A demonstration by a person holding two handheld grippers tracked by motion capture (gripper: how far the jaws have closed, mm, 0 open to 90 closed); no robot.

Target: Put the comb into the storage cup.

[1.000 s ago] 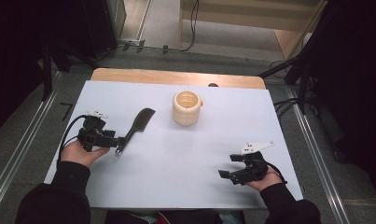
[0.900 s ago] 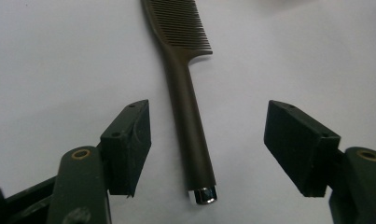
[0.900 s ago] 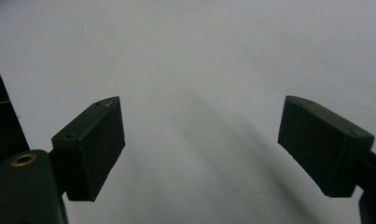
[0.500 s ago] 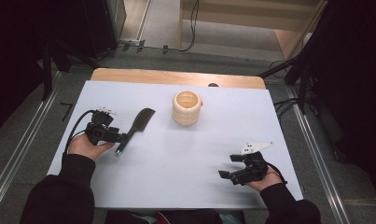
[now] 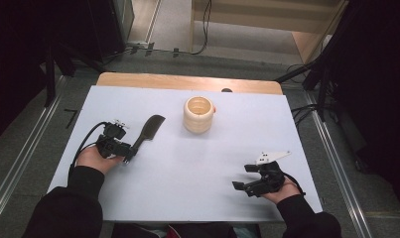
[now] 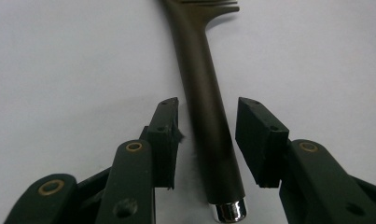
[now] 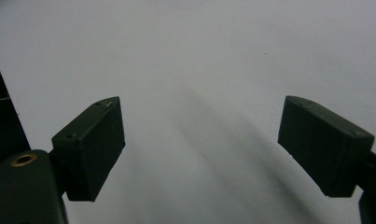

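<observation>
Dark comb lies on the white table (handle between the open left hand-held gripper jaws); right hand-held gripper gapes wide

Dark slotted spatula with a chrome-capped handle, flat on the white table, head pointing to one o'clock, at nine o'clock from a round bamboo cup, upright, open.

white table bears a black comb (flat) and wooden cup.
</observation>
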